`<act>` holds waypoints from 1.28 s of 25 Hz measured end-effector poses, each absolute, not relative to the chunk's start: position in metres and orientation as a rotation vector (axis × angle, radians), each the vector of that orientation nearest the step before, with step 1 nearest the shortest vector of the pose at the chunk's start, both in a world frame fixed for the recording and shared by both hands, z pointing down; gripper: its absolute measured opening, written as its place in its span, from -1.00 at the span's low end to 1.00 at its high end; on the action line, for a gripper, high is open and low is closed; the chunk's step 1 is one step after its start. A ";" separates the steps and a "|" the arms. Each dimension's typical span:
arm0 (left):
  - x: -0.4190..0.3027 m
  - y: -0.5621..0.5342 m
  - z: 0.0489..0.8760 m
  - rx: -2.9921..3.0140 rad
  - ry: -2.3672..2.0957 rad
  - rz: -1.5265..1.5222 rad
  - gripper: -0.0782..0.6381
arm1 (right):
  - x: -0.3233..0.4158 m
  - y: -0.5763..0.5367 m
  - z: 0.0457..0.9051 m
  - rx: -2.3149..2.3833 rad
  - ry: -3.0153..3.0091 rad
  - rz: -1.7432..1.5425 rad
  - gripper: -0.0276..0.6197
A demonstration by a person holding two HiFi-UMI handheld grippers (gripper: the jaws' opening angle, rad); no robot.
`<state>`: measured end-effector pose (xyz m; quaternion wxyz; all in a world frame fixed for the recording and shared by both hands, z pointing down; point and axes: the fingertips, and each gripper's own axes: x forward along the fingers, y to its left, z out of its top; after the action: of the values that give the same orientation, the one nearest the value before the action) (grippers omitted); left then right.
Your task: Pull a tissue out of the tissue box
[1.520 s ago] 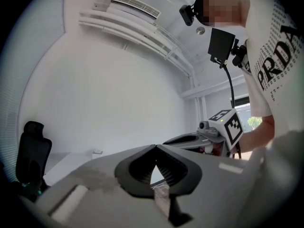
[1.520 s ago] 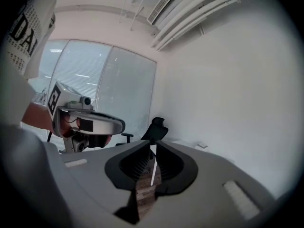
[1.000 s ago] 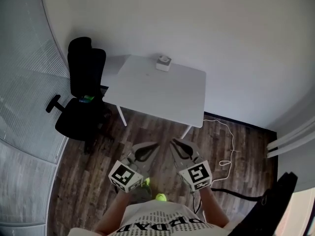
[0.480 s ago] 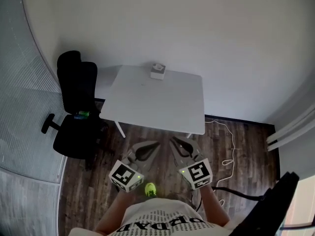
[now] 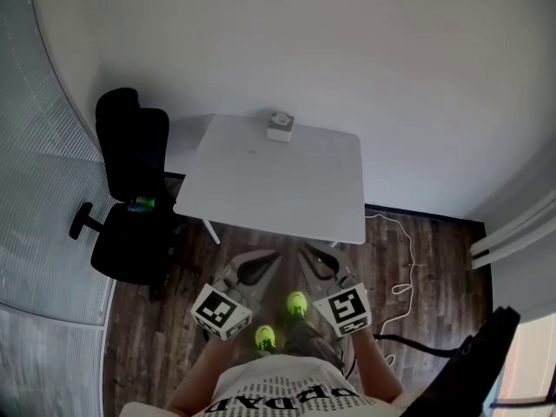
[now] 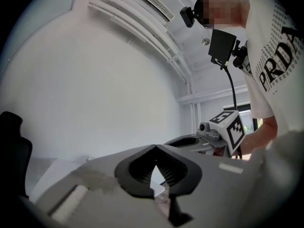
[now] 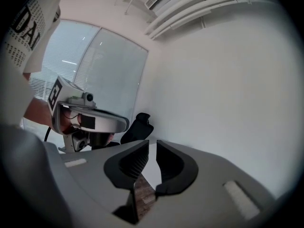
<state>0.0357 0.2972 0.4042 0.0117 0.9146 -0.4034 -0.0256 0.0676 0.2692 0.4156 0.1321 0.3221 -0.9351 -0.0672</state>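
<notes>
The right gripper [image 7: 152,144] hangs short of the table's [image 5: 261,185] near edge. Its jaws stand a narrow gap apart and are opening, with nothing between them. The left gripper [image 6: 155,147], just beside it, has its jaw tips pressed together and is empty too. The tissue box [image 5: 280,126], small and white, sits about midway along the table's far edge, close to the pale wall [image 5: 347,50]. It is too small to tell how the tissue lies in it. The whole bare white tabletop lies between the box and both grippers. A black office chair [image 5: 130,189] stands at the table's left side with something small and green [image 5: 142,203] on its seat. To the table's right a thin white cable [image 5: 406,263] loops across the dark wood floor [image 5: 156,320]. On that floor, on the table's near side under the grippers, are the person's yellow-green shoes [image 5: 297,303].
</notes>
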 end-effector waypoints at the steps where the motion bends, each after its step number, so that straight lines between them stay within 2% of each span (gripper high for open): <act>1: 0.037 0.292 0.404 2.844 -1.262 -0.076 -0.79 | 0.068 0.263 0.418 0.931 -2.715 -0.189 -0.74; 21: 0.077 0.106 0.404 2.776 -1.345 -0.048 -0.79 | 0.102 0.074 0.416 0.809 -2.763 -0.145 -0.73; 32: 0.097 0.040 0.411 2.725 -1.398 -0.045 -0.79 | 0.118 0.013 0.426 0.735 -2.777 -0.126 -0.73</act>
<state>0.0975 0.0405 0.4111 0.0390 0.8890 -0.4561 -0.0148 0.1179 0.0127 0.4259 0.1329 0.2534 -0.9572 -0.0435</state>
